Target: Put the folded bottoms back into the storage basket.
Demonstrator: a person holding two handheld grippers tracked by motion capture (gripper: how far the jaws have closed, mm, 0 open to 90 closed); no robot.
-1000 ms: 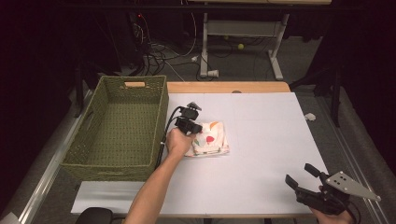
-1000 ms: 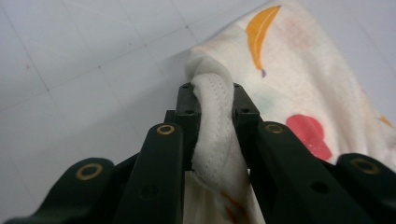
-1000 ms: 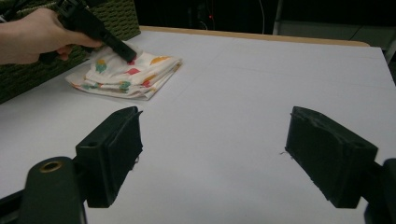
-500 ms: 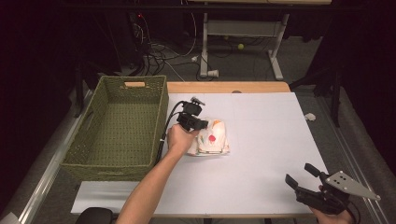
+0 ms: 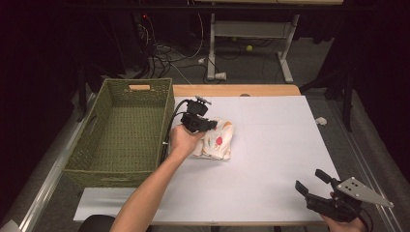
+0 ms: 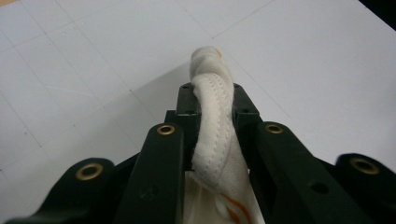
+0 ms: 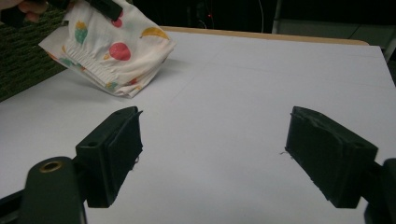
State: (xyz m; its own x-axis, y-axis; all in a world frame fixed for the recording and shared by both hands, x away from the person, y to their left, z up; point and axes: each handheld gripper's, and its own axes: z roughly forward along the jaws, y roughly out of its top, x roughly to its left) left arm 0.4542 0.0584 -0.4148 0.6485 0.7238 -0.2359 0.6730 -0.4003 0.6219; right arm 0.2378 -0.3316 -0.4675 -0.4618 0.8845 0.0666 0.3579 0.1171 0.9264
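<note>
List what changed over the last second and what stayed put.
The left gripper, shut on the folded printed cloth, has lifted: the cloth lay flat on the white table a second ago, and now its gripped edge is raised with the far end hanging low. The right gripper, jaws wide open, and the green basket stayed where they were.

high: above, faces forward-down, far | left gripper view: close on cloth [image 6: 215, 121] | right gripper view: low over table [image 7: 243, 84], shares cloth
</note>
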